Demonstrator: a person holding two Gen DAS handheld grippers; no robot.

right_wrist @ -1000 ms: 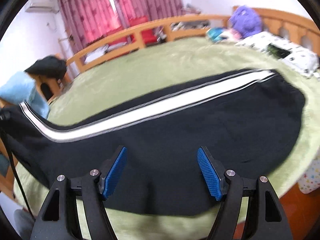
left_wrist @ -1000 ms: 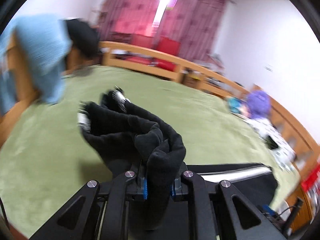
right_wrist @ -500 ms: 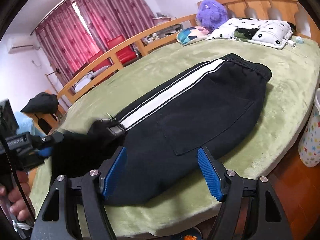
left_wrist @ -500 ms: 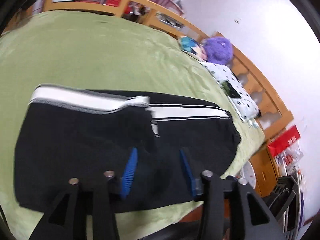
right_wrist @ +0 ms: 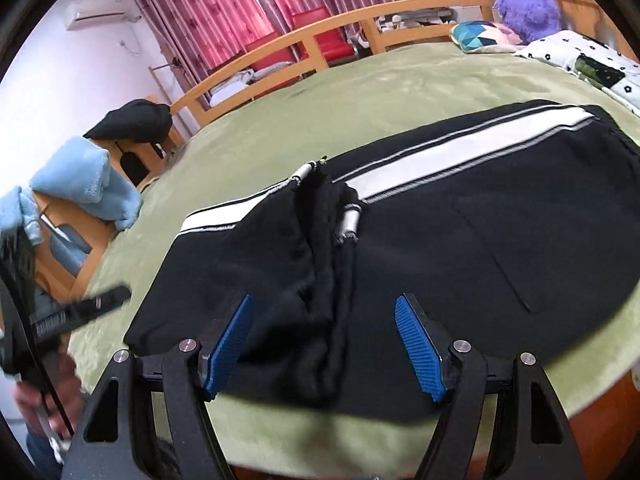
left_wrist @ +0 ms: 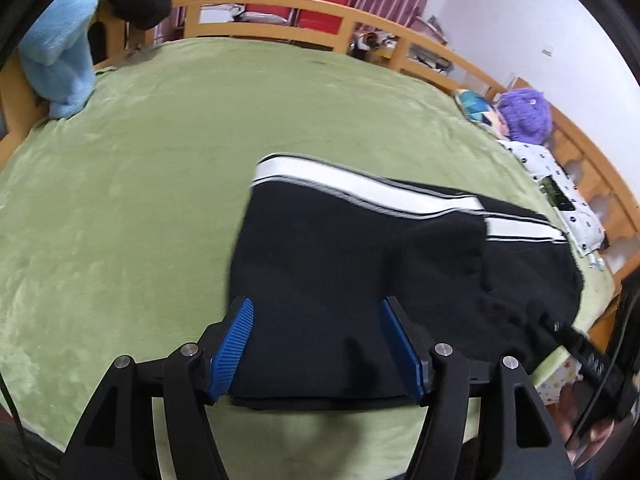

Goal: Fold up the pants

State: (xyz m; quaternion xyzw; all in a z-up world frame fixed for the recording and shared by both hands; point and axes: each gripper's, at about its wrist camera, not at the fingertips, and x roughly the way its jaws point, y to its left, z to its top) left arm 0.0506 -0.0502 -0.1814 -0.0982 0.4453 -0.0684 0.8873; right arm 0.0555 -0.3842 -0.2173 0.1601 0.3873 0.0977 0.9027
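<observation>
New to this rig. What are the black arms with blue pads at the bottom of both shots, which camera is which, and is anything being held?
No robot here: a person carries hand-held tongs in each hand, with a fisheye camera on each looking along the fingers. One picture looks out from the left tongs, the other from the right tongs. The blue strips are grip pads. Black pants with a white stripe lie folded over on a green blanket on a bed. Nothing is held: the left jaws are opening with nothing pinched; the right stand open above the pants.
</observation>
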